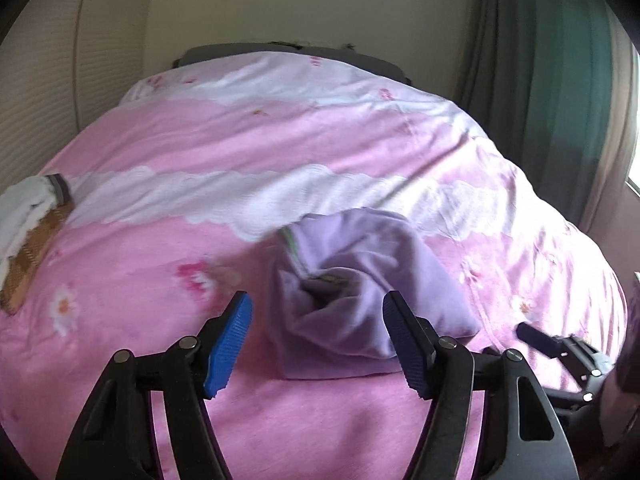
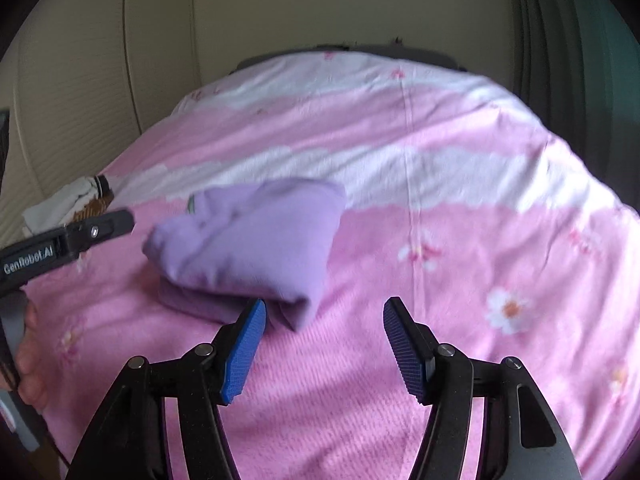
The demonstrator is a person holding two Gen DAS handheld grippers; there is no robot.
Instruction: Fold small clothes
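Observation:
A lilac garment (image 1: 360, 280) lies folded in a loose bundle on the pink bed cover (image 1: 160, 248). My left gripper (image 1: 318, 312) is open and empty, its blue pads (image 1: 230, 340) on either side of the bundle's near edge, just short of it. In the right wrist view the same garment (image 2: 256, 240) lies left of centre. My right gripper (image 2: 324, 316) is open and empty, its left fingertip (image 2: 248, 340) close to the garment's near corner. The left gripper's black body (image 2: 72, 240) shows at the left edge there.
A white and brown checked pile of clothes (image 1: 28, 232) lies at the bed's left side, also in the right wrist view (image 2: 76, 200). A wall and wardrobe (image 1: 48, 100) stand left, green curtains (image 1: 532, 92) right. The right gripper (image 1: 560, 348) shows low right.

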